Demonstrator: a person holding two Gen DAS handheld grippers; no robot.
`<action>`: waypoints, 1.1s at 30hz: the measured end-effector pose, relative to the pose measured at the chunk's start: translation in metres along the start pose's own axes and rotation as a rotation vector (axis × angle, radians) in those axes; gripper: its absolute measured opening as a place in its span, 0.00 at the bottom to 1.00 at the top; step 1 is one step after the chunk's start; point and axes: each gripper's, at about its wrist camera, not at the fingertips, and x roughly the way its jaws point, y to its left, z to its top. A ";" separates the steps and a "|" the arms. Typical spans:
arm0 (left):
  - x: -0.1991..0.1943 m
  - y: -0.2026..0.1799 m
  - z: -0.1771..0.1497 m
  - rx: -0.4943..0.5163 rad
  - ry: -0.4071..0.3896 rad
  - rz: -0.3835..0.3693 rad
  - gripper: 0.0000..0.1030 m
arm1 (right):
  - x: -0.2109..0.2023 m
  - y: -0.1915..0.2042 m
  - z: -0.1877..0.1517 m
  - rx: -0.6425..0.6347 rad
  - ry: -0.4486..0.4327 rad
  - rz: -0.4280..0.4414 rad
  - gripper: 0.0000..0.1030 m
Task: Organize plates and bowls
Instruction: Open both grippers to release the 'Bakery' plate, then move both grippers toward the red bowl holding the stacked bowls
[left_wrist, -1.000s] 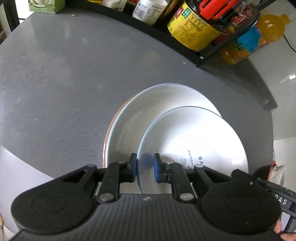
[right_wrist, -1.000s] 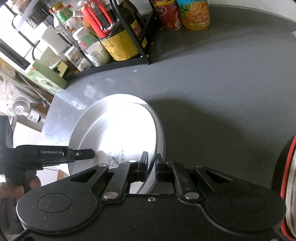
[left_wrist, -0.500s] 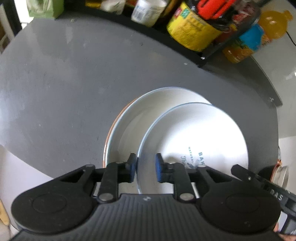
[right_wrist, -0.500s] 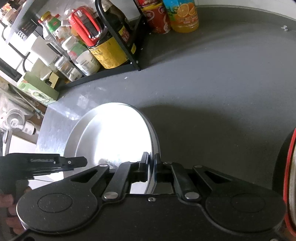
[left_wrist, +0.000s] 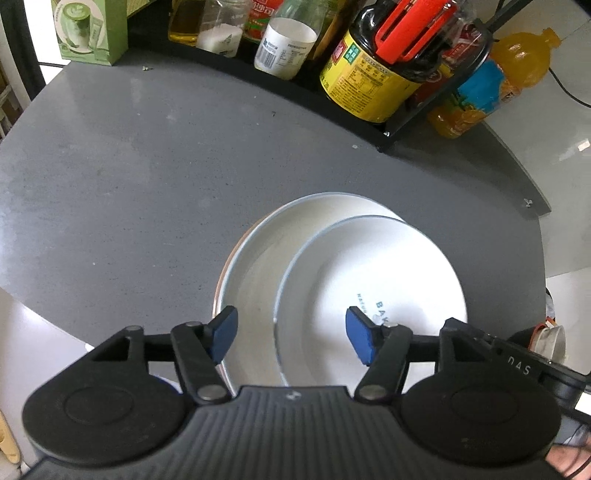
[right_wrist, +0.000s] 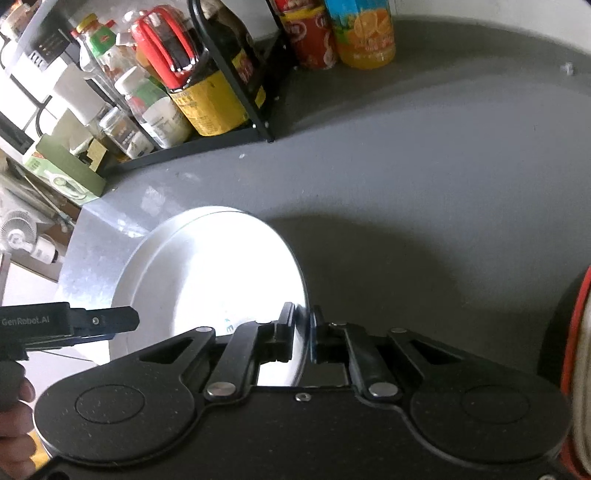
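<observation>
A small white plate (left_wrist: 373, 273) with blue lettering rests tilted inside a larger white plate (left_wrist: 258, 258) with an orange rim, on the grey table. My left gripper (left_wrist: 291, 336) is open, its blue pads (left_wrist: 223, 330) standing either side of the small plate's near rim without touching it. In the right wrist view the small plate (right_wrist: 221, 280) glares white, and my right gripper (right_wrist: 303, 317) is shut on its rim. The left gripper's body (right_wrist: 74, 325) shows at the left edge there, held by a hand.
A black rack (left_wrist: 417, 122) of sauce bottles and jars lines the far side, with an orange juice bottle (left_wrist: 491, 85) beside it and a green box (left_wrist: 88, 29) at far left. The table edge (left_wrist: 44, 314) runs near left. A red-rimmed object (right_wrist: 576, 350) sits at far right.
My left gripper has opened wide and let go of the small plate's rim. The right gripper stays shut on the opposite rim, and the plate has settled a little lower.
</observation>
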 end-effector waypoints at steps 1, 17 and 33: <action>-0.001 0.000 -0.001 -0.004 -0.001 0.005 0.61 | 0.000 0.001 -0.001 -0.009 -0.001 -0.003 0.09; -0.021 0.004 0.002 -0.014 -0.075 0.058 0.61 | 0.001 0.006 0.001 -0.020 -0.006 -0.005 0.15; -0.034 -0.020 -0.002 0.043 -0.101 0.022 0.64 | -0.068 -0.022 -0.007 0.080 -0.098 0.065 0.40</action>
